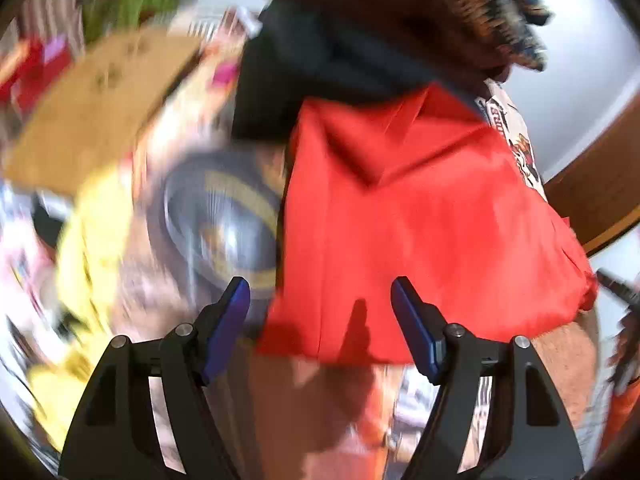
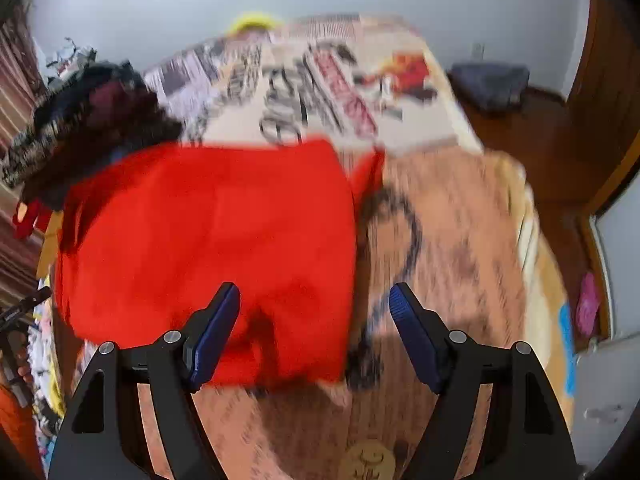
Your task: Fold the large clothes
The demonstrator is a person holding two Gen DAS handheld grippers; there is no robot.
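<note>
Red garment (image 2: 208,248) is lying folded on the bed (image 2: 460,240), on top of a printed orange-tan blanket with a white printed cloth (image 2: 340,80) further back. Both views are pretty blurry. Right gripper (image 2: 314,300) has its jaws spread wide with nothing pinched; the garment's right edge sits between them and just ahead, with most of the cloth off to the left. Left gripper (image 1: 320,292) is the same deal, jaws spread and empty, and the garment's near left corner (image 1: 280,332) is right between the tips, with the rest stretching up and to the right. Dark clothes (image 1: 320,60) are piled just past the garment's far edge.
</note>
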